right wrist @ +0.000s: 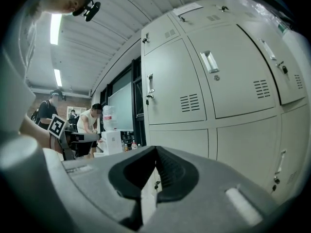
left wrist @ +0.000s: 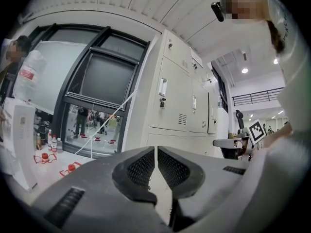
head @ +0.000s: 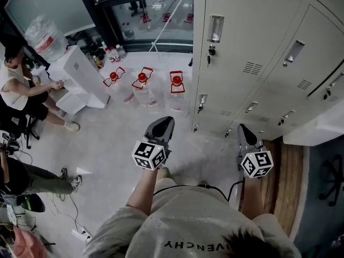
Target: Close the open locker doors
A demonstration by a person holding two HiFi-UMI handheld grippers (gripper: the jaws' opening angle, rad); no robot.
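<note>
On the far left of the head view, a person (head: 19, 87) is sitting beside a white water dispenser (head: 80, 74). Three red-capped water jugs (head: 142, 87) are standing on the floor (head: 107, 144) nearby. At lower centre, the left gripper (head: 163, 121) is pointing forward, its jaws pressed together on nothing. Just to its right, the right gripper (head: 244, 129) is likewise closed and empty. Pale lockers (head: 252, 36) are filling the right side, apart from both grippers. The doors facing the grippers are lying flush, while a pale panel (head: 317, 128) is jutting out at the far right.
</note>
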